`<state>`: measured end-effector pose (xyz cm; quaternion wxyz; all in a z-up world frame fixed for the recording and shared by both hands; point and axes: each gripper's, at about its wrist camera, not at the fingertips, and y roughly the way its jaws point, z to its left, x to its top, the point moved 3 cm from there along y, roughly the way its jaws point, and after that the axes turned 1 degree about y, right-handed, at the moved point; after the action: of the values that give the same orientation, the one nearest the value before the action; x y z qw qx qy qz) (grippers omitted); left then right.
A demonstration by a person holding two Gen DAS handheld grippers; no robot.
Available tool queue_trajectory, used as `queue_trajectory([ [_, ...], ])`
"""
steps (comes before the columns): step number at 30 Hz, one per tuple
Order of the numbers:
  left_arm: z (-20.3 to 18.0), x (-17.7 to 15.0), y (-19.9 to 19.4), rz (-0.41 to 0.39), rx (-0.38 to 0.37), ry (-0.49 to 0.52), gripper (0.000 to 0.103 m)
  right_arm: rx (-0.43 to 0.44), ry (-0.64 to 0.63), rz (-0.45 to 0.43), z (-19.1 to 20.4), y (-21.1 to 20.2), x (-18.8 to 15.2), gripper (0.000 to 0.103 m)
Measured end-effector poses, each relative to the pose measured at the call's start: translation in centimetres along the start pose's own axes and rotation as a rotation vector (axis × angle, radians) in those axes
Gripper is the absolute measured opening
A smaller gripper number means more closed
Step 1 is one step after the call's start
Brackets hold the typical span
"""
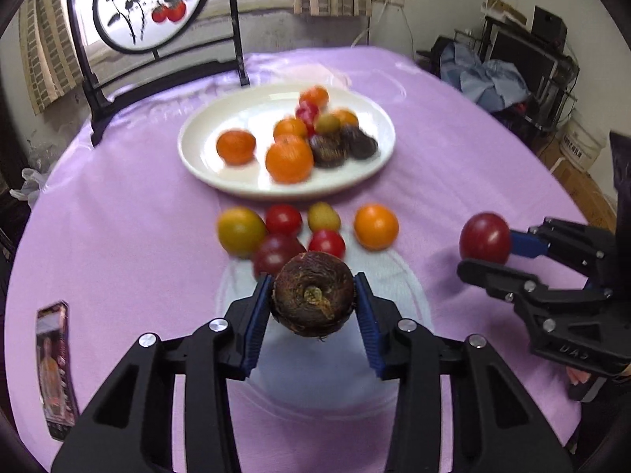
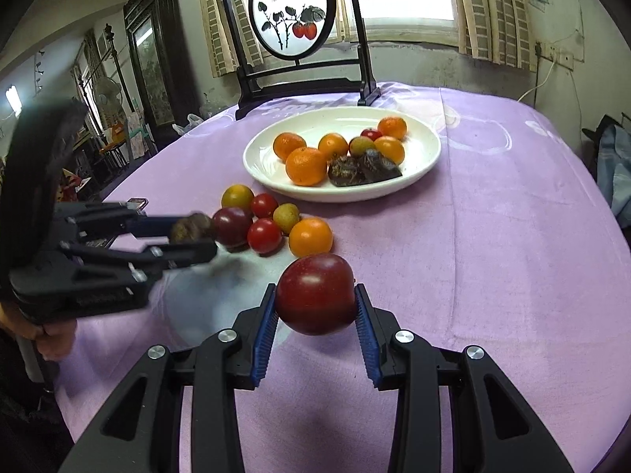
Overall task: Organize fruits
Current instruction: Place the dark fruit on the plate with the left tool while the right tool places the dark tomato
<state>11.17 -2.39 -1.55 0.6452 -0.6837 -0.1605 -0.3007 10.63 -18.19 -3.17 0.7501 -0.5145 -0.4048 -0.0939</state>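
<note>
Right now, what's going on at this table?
A person is sorting fruit with two handheld grippers. The left gripper is shut on a rough brown fruit, held above the purple cloth. The right gripper is shut on a dark red plum, also held off the table. The white plate already holds oranges and some dark pieces. A loose cluster of fruit still sits on the cloth just in front of the plate.

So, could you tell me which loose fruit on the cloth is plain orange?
The orange citrus at the cluster's right end, nearest the right gripper; the others are red, green-yellow or dark.
</note>
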Motion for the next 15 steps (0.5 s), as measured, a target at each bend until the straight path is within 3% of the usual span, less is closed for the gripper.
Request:
queue_trajectory([
  [6, 2.1, 5.2, -0.3, -0.076, 0.041, -0.015, 0.041, -0.066, -0.082, -0.035, 0.6, 0.4, 4.6, 0.038],
  [15, 5.7, 10.7, 6.0, -0.040, 0.092, -0.144, 0.041, -0.102, -0.110, -0.041, 0.4, 5.7, 10.6, 0.039],
])
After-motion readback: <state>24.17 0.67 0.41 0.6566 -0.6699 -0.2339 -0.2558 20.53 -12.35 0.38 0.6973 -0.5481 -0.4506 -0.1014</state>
